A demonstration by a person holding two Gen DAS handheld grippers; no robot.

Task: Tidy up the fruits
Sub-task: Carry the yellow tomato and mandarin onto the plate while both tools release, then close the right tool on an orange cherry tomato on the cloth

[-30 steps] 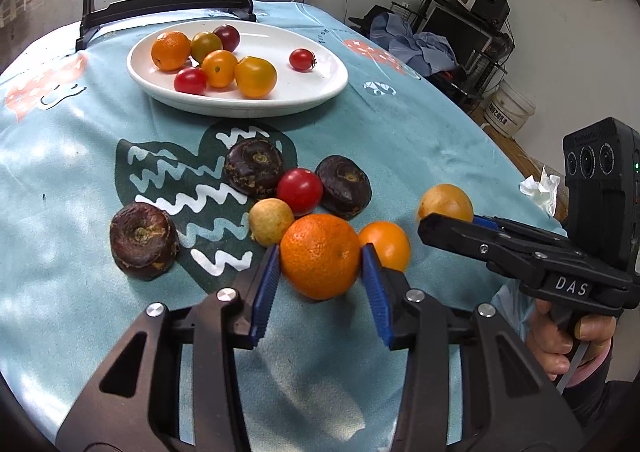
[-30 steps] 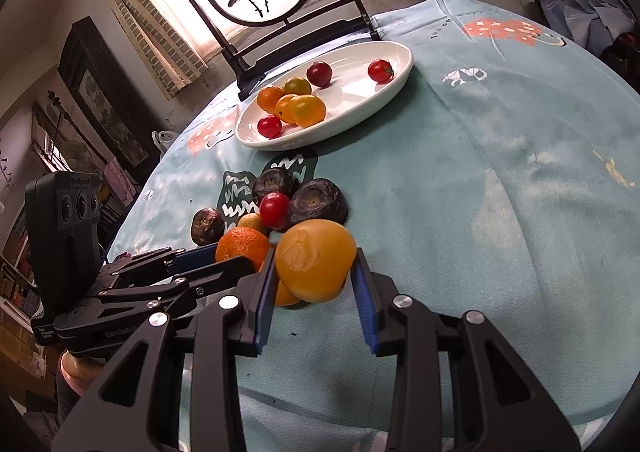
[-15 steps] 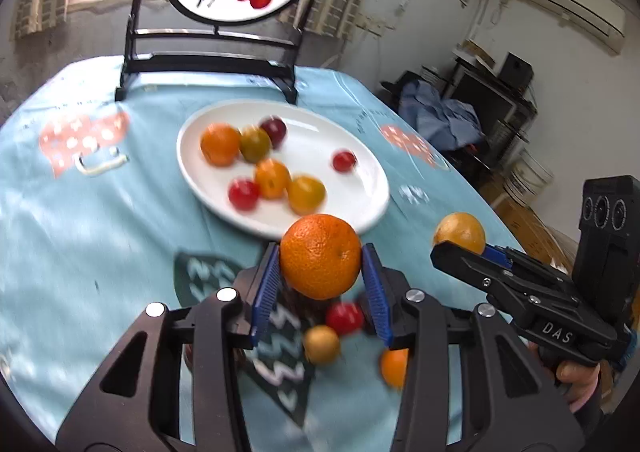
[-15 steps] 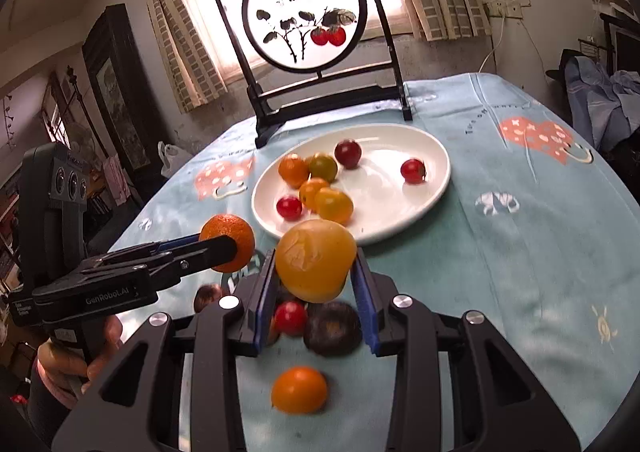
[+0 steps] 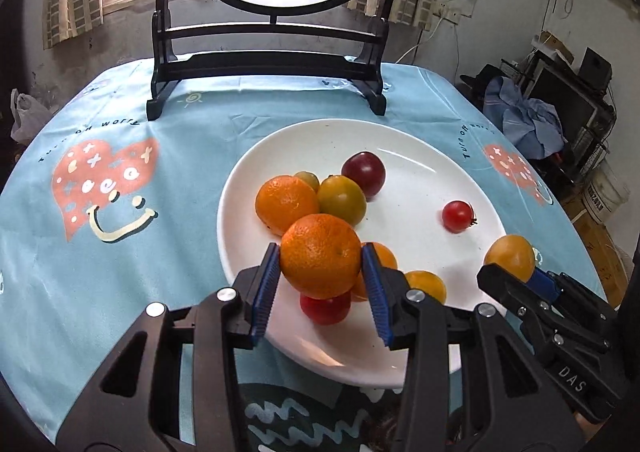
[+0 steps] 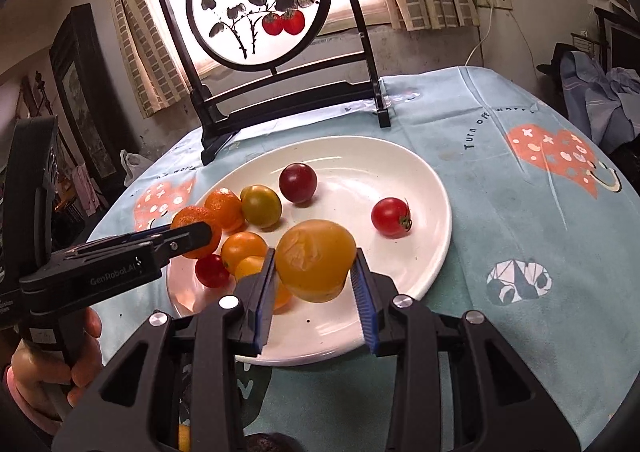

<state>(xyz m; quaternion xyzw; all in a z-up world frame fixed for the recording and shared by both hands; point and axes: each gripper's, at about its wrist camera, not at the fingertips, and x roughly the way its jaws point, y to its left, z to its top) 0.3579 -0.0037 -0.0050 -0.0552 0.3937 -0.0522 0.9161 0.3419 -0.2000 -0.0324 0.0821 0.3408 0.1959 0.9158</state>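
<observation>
My left gripper (image 5: 320, 266) is shut on an orange (image 5: 320, 254) and holds it above the near left part of the white plate (image 5: 420, 172). My right gripper (image 6: 314, 270) is shut on a wrinkled yellow-orange fruit (image 6: 316, 258) and holds it above the plate's (image 6: 360, 156) near side. The plate holds an orange (image 5: 286, 202), a green-yellow tomato (image 5: 342, 198), a dark red tomato (image 5: 364, 172), a red cherry tomato (image 5: 458, 215) and several small orange and red fruits under the grippers. The right gripper (image 5: 516, 268) shows in the left wrist view, the left gripper (image 6: 196, 232) in the right wrist view.
A black stand with a round painted screen (image 5: 272, 64) stands behind the plate on the blue tablecloth (image 5: 100, 252). A dark fruit (image 6: 268, 444) lies at the near table edge. Room clutter (image 5: 560, 100) lies to the right.
Both grippers have lifted their fruits off the tablecloth and carried them forward over the plate. The loose fruits on the cloth have dropped out of sight below.
</observation>
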